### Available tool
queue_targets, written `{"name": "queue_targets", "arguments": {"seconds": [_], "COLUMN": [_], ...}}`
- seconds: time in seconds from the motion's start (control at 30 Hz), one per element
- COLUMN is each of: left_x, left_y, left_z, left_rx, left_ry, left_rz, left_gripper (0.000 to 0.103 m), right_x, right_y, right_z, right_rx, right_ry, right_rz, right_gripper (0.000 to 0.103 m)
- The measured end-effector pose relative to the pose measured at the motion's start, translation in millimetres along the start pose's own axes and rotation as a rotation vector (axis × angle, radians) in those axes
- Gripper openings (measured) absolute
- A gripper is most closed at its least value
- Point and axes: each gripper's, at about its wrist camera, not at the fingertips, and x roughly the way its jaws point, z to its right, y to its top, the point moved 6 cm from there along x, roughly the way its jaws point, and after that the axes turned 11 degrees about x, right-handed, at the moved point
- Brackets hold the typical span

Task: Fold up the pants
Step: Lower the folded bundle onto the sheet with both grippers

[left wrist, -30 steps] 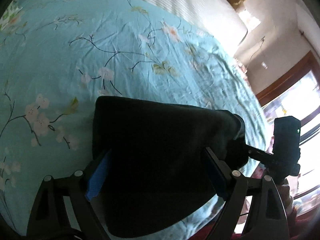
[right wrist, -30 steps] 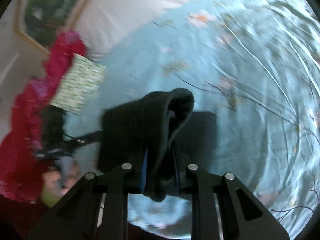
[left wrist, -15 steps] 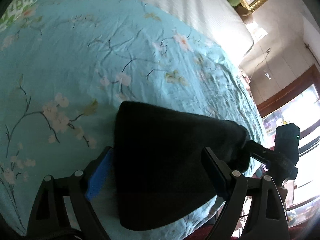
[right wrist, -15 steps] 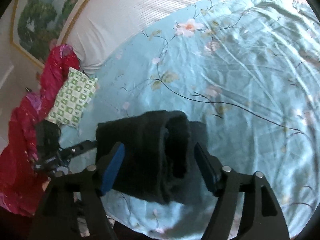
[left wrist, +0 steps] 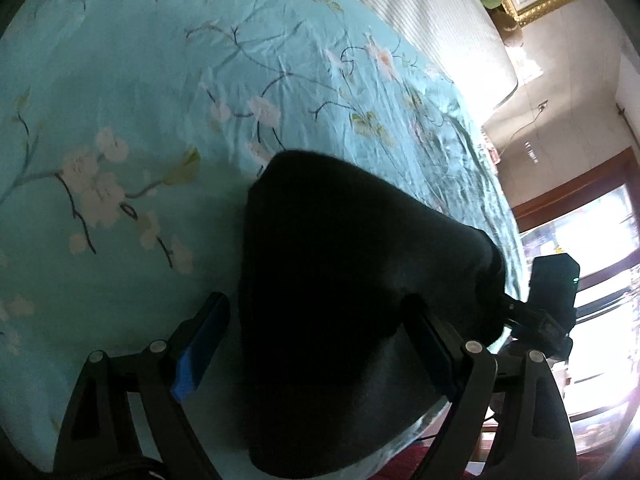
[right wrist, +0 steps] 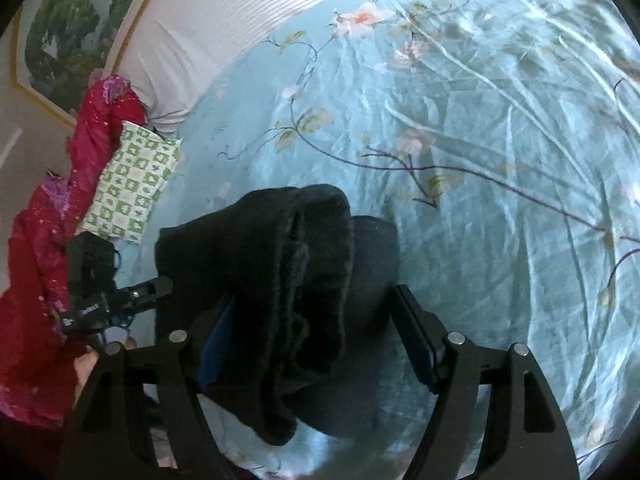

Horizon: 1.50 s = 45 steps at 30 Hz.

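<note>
- Left tool [left wrist: 316, 344] first: its fingers are spread wide, one on each side of the dark pants [left wrist: 352, 320], and neither blue pad looks to be pressing the cloth.
- The pants sit as a compact dark bundle on the bed [left wrist: 140, 100], close to its near edge, over the turquoise floral cover.
- From the right wrist view, the bundle shows several stacked layers, thick rolled edges facing the camera, so the main folds look done.
- Right tool [right wrist: 320, 340] now: fingers spread apart as well, straddling the folded stack; the cloth passes in front of the left pad, but nothing is pinched.
- Off to the left in that view, a green checked pillow [right wrist: 134, 188] lies near the head of the bed, beside red bedding [right wrist: 36, 264]; both are clear of the pants.
- The white striped headboard cushion [right wrist: 224, 28] stands behind, well apart from the work.
- My read: the task is near its end. What seems left is a last tidy of the top layers, which look a bit uneven, then backing both tools away.
</note>
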Motion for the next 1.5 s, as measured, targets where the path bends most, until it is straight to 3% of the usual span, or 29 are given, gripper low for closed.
{"name": "queue_targets", "arguments": {"seconds": [0.4,0.5,0.63,0.77,1.13,1.5], "left_x": [15,10,-5,-26,-76,-70], "left_y": [1,0,3,13,60,100], "left_z": [19,23,33,41,17,-45], "left_rx": [0.018,0.017,0.037,0.043,0.064,0.011], "left_ry": [-0.023,-0.038,-0.054,-0.084,0.02,0.12], "left_rz": [0.031,0.056,0.094,0.144,0.264,0.264], "left_gripper": [0.087,0.075,0.059,0.05,0.05,0.051], "right_x": [15,15,5,-3,19,88], "right_y": [-6,-7,-6,2,53,102], "right_z": [2,-3,-16,-39,-105,-136], "right_rx": [0.018,0.009,-0.025,-0.085,-0.224,-0.254], "right_ry": [0.026,0.033,0.06,0.083,0.148,0.149], "right_rz": [-0.057,-0.051,-0.028,0.009,0.046,-0.022], "right_gripper": [0.077,0.072,0.056,0.052,0.051,0.051]}}
